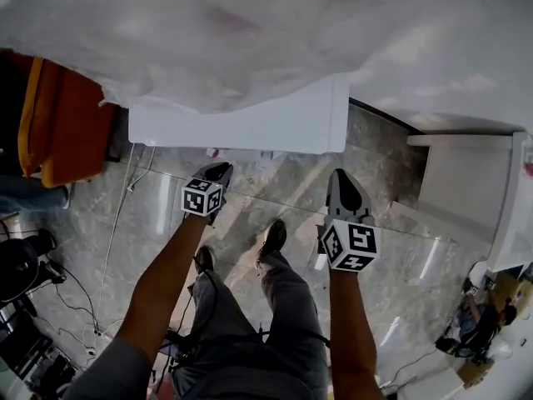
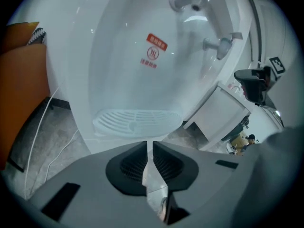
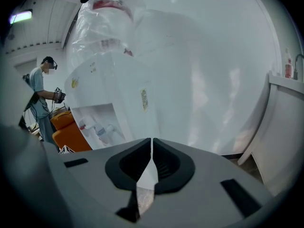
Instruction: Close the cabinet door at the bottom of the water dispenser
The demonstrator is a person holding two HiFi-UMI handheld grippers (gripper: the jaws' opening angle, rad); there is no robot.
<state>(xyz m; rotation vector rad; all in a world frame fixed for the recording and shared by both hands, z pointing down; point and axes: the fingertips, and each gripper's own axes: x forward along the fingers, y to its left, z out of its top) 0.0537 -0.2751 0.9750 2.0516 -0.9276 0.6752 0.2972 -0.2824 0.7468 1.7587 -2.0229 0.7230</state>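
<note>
The white water dispenser (image 1: pixel 250 123) stands just ahead of me, its bottle wrapped in clear plastic (image 1: pixel 208 32). In the left gripper view I face its front: two taps (image 2: pixel 216 44), a red label (image 2: pixel 156 42) and the slotted drip tray (image 2: pixel 135 120). The bottom cabinet door shows in no view. My left gripper (image 1: pixel 218 172) (image 2: pixel 149 144) hovers over the floor close to the dispenser, shut and holding nothing. The right gripper (image 1: pixel 343 182) (image 3: pixel 152 141) hangs beside it, also shut and holding nothing, looking at the dispenser's side (image 3: pixel 128 94).
An orange seat (image 1: pixel 58 123) stands to the left. A white counter unit (image 1: pixel 466 190) is on the right. Cables (image 1: pixel 108 248) trail across the marble floor (image 1: pixel 275 198). A person (image 3: pixel 42 94) stands in the background. My own legs and shoes (image 1: pixel 271 240) are below.
</note>
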